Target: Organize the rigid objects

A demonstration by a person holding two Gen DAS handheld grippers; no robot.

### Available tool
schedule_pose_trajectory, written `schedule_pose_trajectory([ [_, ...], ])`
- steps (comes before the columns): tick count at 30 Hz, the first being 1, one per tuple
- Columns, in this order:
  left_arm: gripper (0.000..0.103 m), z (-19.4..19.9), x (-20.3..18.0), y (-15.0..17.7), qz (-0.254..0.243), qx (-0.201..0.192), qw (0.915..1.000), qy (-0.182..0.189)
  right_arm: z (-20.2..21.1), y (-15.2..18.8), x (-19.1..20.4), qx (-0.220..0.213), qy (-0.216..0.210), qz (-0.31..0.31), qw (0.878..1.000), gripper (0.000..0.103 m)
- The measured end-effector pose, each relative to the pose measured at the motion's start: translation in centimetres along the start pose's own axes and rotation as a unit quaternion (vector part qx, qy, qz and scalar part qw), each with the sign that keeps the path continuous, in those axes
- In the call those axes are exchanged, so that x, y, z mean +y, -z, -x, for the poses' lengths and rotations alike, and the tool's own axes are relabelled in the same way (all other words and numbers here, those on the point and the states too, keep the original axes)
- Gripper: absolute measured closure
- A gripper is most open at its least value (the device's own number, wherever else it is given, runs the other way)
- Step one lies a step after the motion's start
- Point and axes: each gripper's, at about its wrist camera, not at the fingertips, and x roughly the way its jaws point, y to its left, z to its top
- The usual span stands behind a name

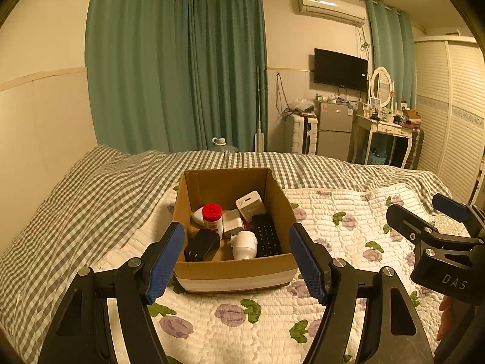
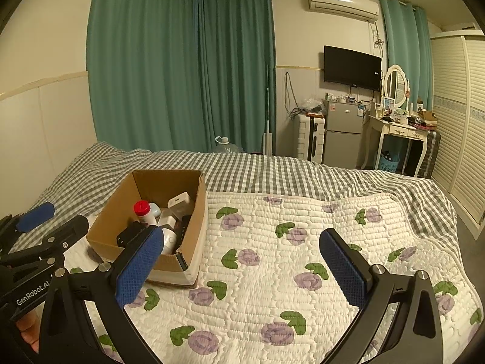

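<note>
On the left, a grey-and-white checked sheet covers the bed, smooth woven cloth with soft folds. Over it lies a puffy white quilt, stitched in ribbed rows and printed with purple roses and green leaves.

The left claw hangs over the quilt with its jaws spread wide and nothing between them; its pads are flat blue slabs with a fine dimpled texture, set on black angular arms.

Framed between those pads sits the cardboard box, an open-topped brown carton with a pale band along its lower front, resting on the quilt. Inside, packed close together, are a black plug adapter, a white bottle with a round red cap, a white square charger, a white rounded cylinder, a white cube-shaped block leaning on the back wall, and a flat black remote with rows of small buttons.

To the right, the right claw hovers over bare quilt, jaws likewise wide apart and empty, well right of the box.
</note>
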Motion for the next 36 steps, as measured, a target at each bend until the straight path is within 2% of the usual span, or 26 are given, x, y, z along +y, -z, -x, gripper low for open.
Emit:
schedule_pose_trajectory([
  [36,0.029,0.33,0.07,0.07,0.001,0.009,1.0,0.0,0.04,0.33,0.35,0.005,-0.004,0.001,1.0,0.0],
])
